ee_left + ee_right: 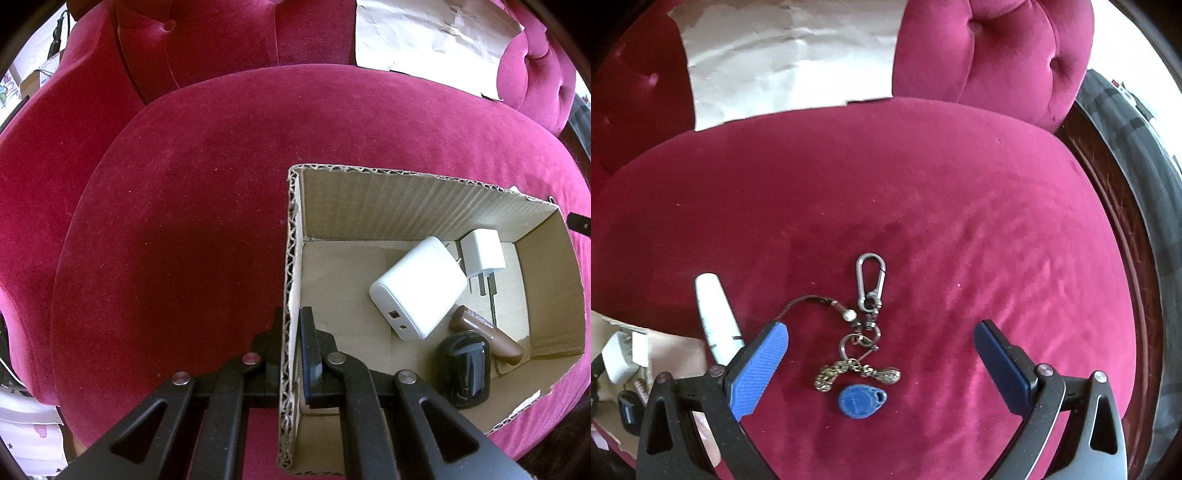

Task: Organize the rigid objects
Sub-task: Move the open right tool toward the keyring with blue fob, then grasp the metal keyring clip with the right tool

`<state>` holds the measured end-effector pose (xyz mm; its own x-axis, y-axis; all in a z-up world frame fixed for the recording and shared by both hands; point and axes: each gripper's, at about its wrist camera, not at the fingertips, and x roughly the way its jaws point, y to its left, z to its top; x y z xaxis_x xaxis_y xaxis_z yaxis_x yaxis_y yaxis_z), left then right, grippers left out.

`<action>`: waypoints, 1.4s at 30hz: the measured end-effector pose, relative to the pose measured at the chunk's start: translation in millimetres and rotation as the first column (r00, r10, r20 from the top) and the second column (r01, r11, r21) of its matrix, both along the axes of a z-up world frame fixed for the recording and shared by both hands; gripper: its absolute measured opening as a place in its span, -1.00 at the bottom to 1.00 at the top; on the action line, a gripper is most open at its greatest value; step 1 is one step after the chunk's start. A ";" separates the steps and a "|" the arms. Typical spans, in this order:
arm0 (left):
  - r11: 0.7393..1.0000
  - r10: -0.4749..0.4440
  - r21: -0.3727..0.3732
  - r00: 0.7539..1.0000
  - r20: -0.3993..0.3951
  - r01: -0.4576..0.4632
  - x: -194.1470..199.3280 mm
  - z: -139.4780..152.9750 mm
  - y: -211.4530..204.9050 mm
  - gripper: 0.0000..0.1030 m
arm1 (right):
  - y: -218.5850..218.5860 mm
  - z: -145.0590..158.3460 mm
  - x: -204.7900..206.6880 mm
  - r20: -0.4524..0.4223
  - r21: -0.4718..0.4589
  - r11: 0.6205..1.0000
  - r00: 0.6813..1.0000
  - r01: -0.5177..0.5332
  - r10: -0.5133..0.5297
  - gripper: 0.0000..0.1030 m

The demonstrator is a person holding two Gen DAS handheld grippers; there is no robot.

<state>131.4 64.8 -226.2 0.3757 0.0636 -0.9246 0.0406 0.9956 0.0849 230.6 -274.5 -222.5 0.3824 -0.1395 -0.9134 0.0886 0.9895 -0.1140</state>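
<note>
- Fingers of the right gripper (881, 354) are seen spread wide, nothing pinched, with the keychain (862, 343) lying on the red cushion (923, 184) in the gap between them.
- Its long axis, from carabiner (870, 275) down to blue fob (861, 398), is seen running along the fingers' pointing line, so a closing across it is judged feasible.
- Left gripper (291, 354) is clamped on the cardboard box (406, 199) wall, so the right hand is judged nearer.
- A white tube (714, 314) is left just beside the left-hand finger.
</note>
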 end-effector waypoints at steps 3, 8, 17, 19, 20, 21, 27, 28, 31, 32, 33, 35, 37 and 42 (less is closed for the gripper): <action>1.000 0.001 0.000 1.000 0.000 -0.001 0.0 0.0 -0.1 -0.89 | -5.1 -10.3 3.2 -0.022 0.000 1.000 1.000 0.014 -0.014 0.99; 1.000 0.000 0.000 1.000 0.000 0.000 0.7 -0.3 0.4 -0.89 | -9.8 -25.0 7.7 -0.051 -0.003 1.000 0.998 0.023 -0.023 0.99; 1.000 0.001 0.000 1.000 0.000 -0.001 0.7 -0.3 0.2 -0.89 | -16.0 -45.1 11.5 -0.093 0.026 0.999 0.995 0.045 -0.042 0.99; 1.000 0.001 -0.001 1.000 0.000 -0.001 0.6 -0.3 0.3 -0.89 | -18.2 -49.0 12.7 -0.102 0.048 0.997 0.994 0.056 -0.051 0.99; 1.000 0.001 0.000 1.000 0.000 -0.001 0.6 -0.3 0.2 -0.89 | -21.2 -52.4 14.2 -0.113 0.073 0.995 0.992 0.072 -0.064 0.99; 1.000 0.001 0.001 1.000 0.000 -0.001 0.8 -0.3 0.2 -0.89 | -26.2 -55.3 14.7 -0.120 0.101 0.991 0.990 0.090 -0.078 0.99; 1.000 0.001 0.000 1.000 0.000 -0.001 0.6 -0.2 -0.1 -0.89 | -28.3 -59.8 10.7 -0.097 0.101 0.992 0.993 0.079 -0.069 1.00; 1.000 0.001 0.000 1.000 0.000 -0.001 0.8 -0.3 0.1 -0.89 | -27.5 -60.2 10.3 -0.098 0.098 0.992 0.993 0.080 -0.070 1.00; 1.000 0.001 0.000 1.000 0.000 -0.001 0.7 -0.2 -0.1 -0.89 | -20.8 -62.7 7.9 -0.105 0.095 0.992 0.992 0.081 -0.071 1.00; 1.000 0.001 0.000 1.000 0.000 -0.001 0.7 -0.2 0.0 -0.89 | -21.3 -62.7 10.0 -0.109 0.095 0.992 0.992 0.081 -0.071 1.00; 1.000 0.001 0.000 1.000 0.000 -0.001 0.6 -0.3 -0.1 -0.89 | -20.8 -63.4 11.3 -0.111 0.094 0.992 0.991 0.079 -0.069 0.99; 1.000 0.001 0.000 1.000 0.000 -0.001 0.7 -0.2 0.1 -0.89 | -25.2 -63.5 14.0 -0.117 0.098 0.992 0.991 0.080 -0.068 1.00; 1.000 0.001 0.000 1.000 0.000 -0.001 0.6 -0.3 0.0 -0.89 | -26.2 -62.9 16.5 -0.120 0.097 0.992 0.990 0.080 -0.068 0.99; 1.000 0.001 0.000 1.000 0.000 -0.001 0.6 -0.3 0.0 -0.88 | -23.8 -59.5 18.6 -0.113 0.090 0.993 0.992 0.072 -0.062 0.93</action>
